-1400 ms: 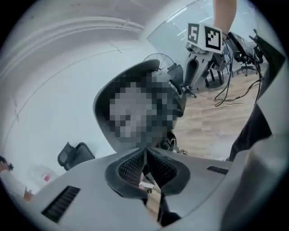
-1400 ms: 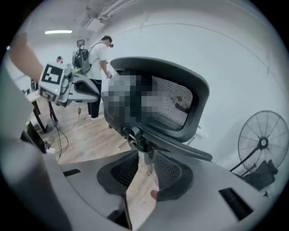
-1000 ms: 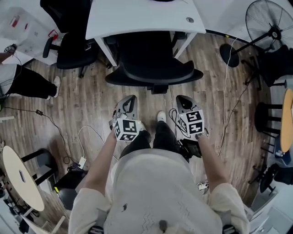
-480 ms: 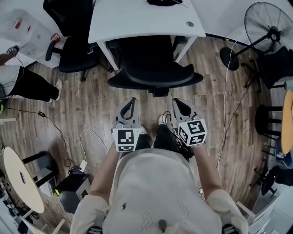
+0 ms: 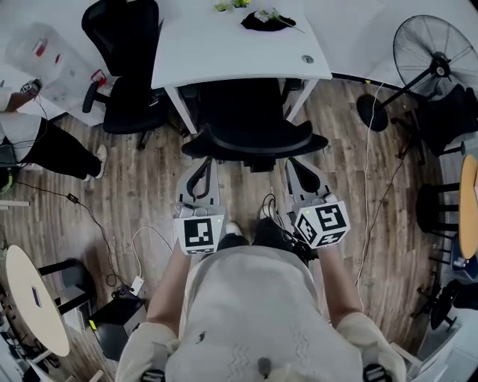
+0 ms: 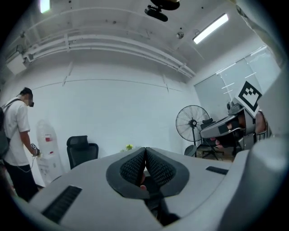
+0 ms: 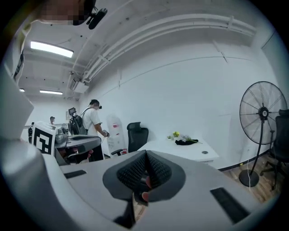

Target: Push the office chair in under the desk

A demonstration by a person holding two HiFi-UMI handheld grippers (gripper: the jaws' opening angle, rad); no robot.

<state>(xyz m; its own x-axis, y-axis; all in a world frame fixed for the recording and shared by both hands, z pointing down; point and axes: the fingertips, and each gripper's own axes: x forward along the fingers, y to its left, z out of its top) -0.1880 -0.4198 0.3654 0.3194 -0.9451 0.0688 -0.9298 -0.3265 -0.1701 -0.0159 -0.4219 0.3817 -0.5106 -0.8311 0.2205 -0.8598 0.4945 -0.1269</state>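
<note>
- Both claws have risen since the earlier frame. In the head view the left claw (image 5: 203,163) and the right claw (image 5: 293,163) sit higher in the picture and look larger. Their tips now lie at the near edge of the office chair (image 5: 254,130) backrest, where before they were over bare floor (image 5: 142,175).
- The left claw's two dark ribbed pads are pressed together along a single seam in its own view, with nothing between them. It points out level across the room.
- The right claw's pads are also pressed together, pinching nothing. It tips slightly downward.
- The office chair is black and stands pushed in at the white bench (image 5: 224,52). Its seat lies under the bench top, between the bench legs. Only the curved backrest shows in front of the bench's near edge.
- From the head view I cannot tell whether either claw touches the backrest. Neither claw's own view shows the chair.
- A dark item with a sprig of greenery (image 5: 265,19) lies at the far edge of the bench.
- A second black chair (image 5: 123,89) stands just left of the bench.
- A standing fan (image 5: 437,56) is well off to the right.
- A person (image 5: 45,145) in dark trousers stands at the far left edge of the head view.
</note>
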